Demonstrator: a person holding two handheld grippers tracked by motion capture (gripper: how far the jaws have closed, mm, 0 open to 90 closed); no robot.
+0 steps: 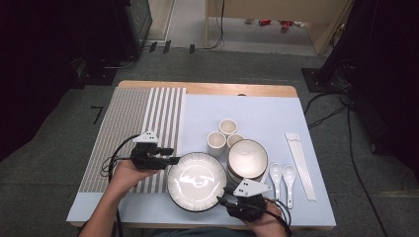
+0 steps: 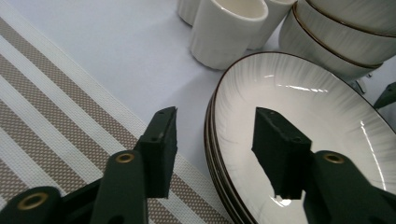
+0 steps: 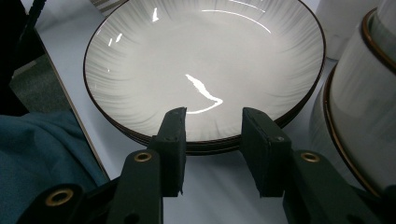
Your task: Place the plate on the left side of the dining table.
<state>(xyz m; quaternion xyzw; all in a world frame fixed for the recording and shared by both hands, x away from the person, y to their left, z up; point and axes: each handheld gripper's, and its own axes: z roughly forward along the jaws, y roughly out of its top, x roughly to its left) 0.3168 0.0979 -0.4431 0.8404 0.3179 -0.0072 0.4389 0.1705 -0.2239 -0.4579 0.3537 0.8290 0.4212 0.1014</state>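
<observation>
Two tools are seen at a stack of plates [image 1: 196, 181] on the worktop [image 1: 207, 89]. A pale blue cloth [image 1: 267, 111] is laid over most of the worktop, with a striped mat [image 1: 133, 118] at its left side. The stack of plates, white with dark rims, is placed near the front edge of the cloth, just left of a stack of bowls [image 1: 247, 159], which it nearly touches. Three cups [image 1: 225, 133] are grouped just behind the plates and bowls. Two white spoons [image 1: 282, 177] are laid right of the bowls, and a bundle of pale chopsticks [image 1: 300, 163] lies farther right.

At the left edge of the stack, the left tool [image 2: 215, 140] is held partly wide, with one jaw outside the rim and the other over the plate's inner face; no pressing on the rim is seen. At the front right edge, the right tool [image 3: 212, 140] is held at a middling gap, with the near rim at the opening between its jaws; contact cannot be confirmed.
</observation>
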